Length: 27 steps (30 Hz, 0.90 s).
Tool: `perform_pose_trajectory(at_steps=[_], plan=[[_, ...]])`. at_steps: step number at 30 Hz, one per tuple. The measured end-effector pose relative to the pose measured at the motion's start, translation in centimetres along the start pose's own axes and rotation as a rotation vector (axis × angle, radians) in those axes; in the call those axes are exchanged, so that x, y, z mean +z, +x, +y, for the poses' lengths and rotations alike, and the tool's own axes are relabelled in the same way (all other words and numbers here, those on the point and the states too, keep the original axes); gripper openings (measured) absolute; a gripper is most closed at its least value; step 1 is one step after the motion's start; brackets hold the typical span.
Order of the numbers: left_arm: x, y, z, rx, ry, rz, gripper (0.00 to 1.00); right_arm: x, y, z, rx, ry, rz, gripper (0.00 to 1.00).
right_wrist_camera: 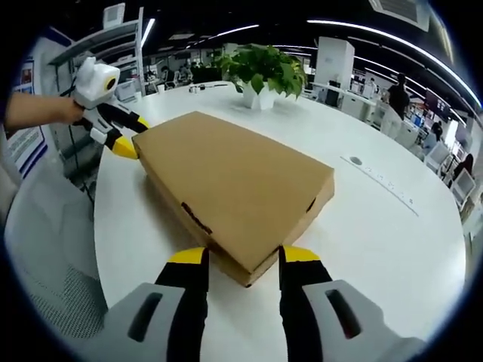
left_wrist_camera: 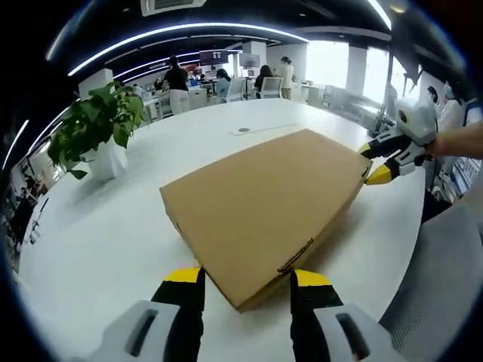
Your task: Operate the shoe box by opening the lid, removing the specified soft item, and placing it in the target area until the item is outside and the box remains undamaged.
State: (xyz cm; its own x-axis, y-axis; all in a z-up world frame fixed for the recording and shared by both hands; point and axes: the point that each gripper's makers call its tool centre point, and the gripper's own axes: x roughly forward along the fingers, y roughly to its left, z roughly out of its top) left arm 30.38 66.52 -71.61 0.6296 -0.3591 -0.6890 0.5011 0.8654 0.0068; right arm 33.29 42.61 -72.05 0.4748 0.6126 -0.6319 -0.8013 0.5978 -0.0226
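A flat brown cardboard shoe box (left_wrist_camera: 264,204) lies on the white table (left_wrist_camera: 106,241) with its lid down. My left gripper (left_wrist_camera: 247,277) is open, and its yellow-tipped jaws straddle the box's near corner. In the right gripper view the same box (right_wrist_camera: 226,177) points a corner between the jaws of my right gripper (right_wrist_camera: 243,256), which is open too. Each gripper also shows in the other's view at the opposite corner: the right gripper (left_wrist_camera: 375,162) held by a hand, and the left gripper (right_wrist_camera: 130,136), both with jaws apart around the corner. The box's contents are hidden.
A potted green plant (left_wrist_camera: 102,128) (right_wrist_camera: 264,72) stands on the table beyond the box. A small round port (left_wrist_camera: 242,130) is set in the tabletop. A grey mesh chair (left_wrist_camera: 445,279) (right_wrist_camera: 45,249) sits at the table's edge. People (left_wrist_camera: 177,83) work at desks far behind.
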Motion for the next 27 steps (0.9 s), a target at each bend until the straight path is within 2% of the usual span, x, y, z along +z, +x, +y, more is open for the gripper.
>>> perform_pose_trajectory(at_steps=[12,18,22,27], plan=[[-1.1,-1.2,1.3,-0.022,0.028,0.015,0.45,0.3,0.2,2.6,0.008,0.012,-0.017,0.31],[-1.5,-1.8,1.4,-0.034,0.04,0.015,0.45,0.4,0.2,3.7,0.017,0.025,-0.026,0.3],[-1.6,-2.4,1.7,-0.034,0.063,0.026,0.47,0.5,0.2,5.2,0.03,0.027,-0.036,0.3],[-1.9,-2.8,1.9,-0.041,0.067,0.031,0.47,0.6,0.3,5.9,0.036,0.033,-0.042,0.3]])
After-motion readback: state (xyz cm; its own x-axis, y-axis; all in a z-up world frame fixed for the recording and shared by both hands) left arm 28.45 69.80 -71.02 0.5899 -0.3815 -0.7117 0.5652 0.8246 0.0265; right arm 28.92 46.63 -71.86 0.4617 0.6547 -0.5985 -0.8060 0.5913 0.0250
